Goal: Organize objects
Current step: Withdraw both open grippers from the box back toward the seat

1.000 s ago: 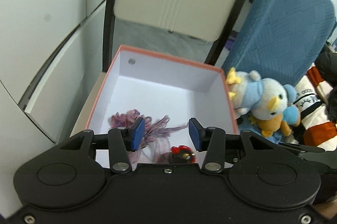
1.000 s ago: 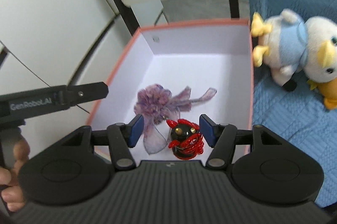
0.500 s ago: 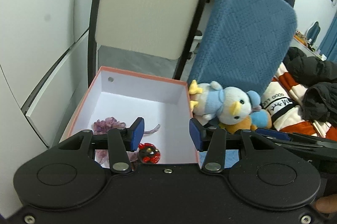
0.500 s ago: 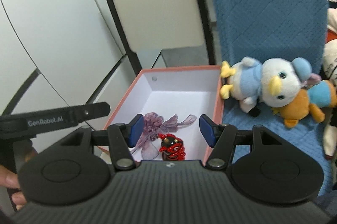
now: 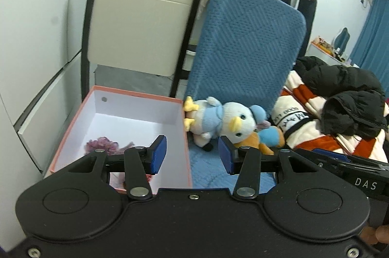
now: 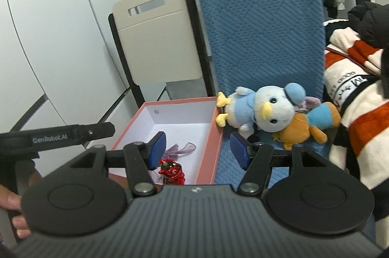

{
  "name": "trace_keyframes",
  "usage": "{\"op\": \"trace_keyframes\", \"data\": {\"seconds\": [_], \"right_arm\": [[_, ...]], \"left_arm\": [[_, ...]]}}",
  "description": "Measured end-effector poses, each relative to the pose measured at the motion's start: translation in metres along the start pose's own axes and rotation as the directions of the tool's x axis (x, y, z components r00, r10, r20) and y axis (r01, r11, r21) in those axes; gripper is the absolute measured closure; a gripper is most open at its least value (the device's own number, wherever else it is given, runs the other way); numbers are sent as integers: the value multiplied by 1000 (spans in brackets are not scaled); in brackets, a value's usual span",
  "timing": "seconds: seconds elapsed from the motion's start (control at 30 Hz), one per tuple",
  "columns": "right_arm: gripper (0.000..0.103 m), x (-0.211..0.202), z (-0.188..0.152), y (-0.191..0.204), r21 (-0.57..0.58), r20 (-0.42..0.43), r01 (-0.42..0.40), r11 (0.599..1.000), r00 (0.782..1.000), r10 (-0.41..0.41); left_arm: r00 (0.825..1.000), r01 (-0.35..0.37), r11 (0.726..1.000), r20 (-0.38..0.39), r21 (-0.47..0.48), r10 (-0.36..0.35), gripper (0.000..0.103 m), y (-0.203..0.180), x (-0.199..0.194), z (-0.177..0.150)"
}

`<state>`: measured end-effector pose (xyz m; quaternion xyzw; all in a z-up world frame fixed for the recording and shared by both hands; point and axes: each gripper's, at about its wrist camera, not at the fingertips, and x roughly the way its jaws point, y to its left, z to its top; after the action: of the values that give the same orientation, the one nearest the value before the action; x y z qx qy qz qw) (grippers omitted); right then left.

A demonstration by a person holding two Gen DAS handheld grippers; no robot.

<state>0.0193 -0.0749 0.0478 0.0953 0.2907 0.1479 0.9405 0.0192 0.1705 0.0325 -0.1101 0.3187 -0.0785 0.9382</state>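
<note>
Here the left tool (image 5: 192, 156) hangs with its blue pads partly apart and nothing between them, framing the right wall of a pink box (image 5: 187, 156) and a strip of blue quilted cover (image 5: 206, 175) beyond it. The right tool (image 6: 198, 152) is likewise partly spread and empty, its gap lying over the same box wall (image 6: 209, 153) in its own view. The box stands open, white inside, and holds a purple fabric flower (image 5: 102, 145) toward the 9 o'clock side of the left pad, while in the right wrist view a small red and black figurine (image 6: 172, 173) sits at the box's near end, just at 5 o'clock from the right tool's left pad, with the flower's gauzy petals (image 6: 182, 148) behind it. Just outside the box, at 1 o'clock from both tools, a pale blue bird plush (image 6: 262, 112) lies on its side on the quilted cover, its yellow feet touching or nearly touching the box's right wall, and an orange plush (image 6: 299, 131) with a blue part is tucked against it. Behind them rises a blue quilted chair back (image 5: 245, 49), and at 11 o'clock a cream folding chair (image 5: 141, 15) stands against a white wall. At 3 o'clock a striped white and orange blanket (image 5: 316, 117) carries a black jacket (image 5: 350, 97). In the right wrist view the left tool's black body (image 6: 60, 136) crosses at 9 o'clock, with a person's fingers (image 6: 14, 199) below it.
</note>
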Motion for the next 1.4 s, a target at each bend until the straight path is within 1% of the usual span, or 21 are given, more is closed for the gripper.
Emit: {"op": "trace_keyframes", "data": {"seconds": [0.1, 0.33, 0.53, 0.83, 1.03, 1.17, 1.4], "right_arm": [[41, -15, -4, -8, -8, 21, 23, 1000, 1000, -23], [41, -45, -19, -34, 15, 48, 58, 998, 997, -59], [41, -62, -36, -57, 59, 61, 89, 994, 994, -93], [41, -79, -62, -86, 102, 91, 131, 986, 986, -141], [41, -83, -73, -100, 116, 105, 148, 982, 981, -161], [41, -80, -78, -111, 129, 108, 152, 980, 980, -167], [41, -66, -86, -129, 140, 98, 171, 975, 978, -185]], "left_arm": [[1000, 13, 1000, -1, 12, -13, 58, -13, -4, -8], [999, 45, 998, -1, 39, -45, 58, -45, -9, -29], [997, 76, 995, -8, 58, -76, 58, -65, -11, -49], [991, 131, 988, -41, 79, -128, 58, -89, -3, -78], [986, 164, 983, -49, 82, -160, 58, -101, 8, -85], [985, 170, 981, -59, 96, -165, 58, -109, 22, -87], [978, 190, 976, -103, 107, -180, 58, -116, 49, -94]]}}
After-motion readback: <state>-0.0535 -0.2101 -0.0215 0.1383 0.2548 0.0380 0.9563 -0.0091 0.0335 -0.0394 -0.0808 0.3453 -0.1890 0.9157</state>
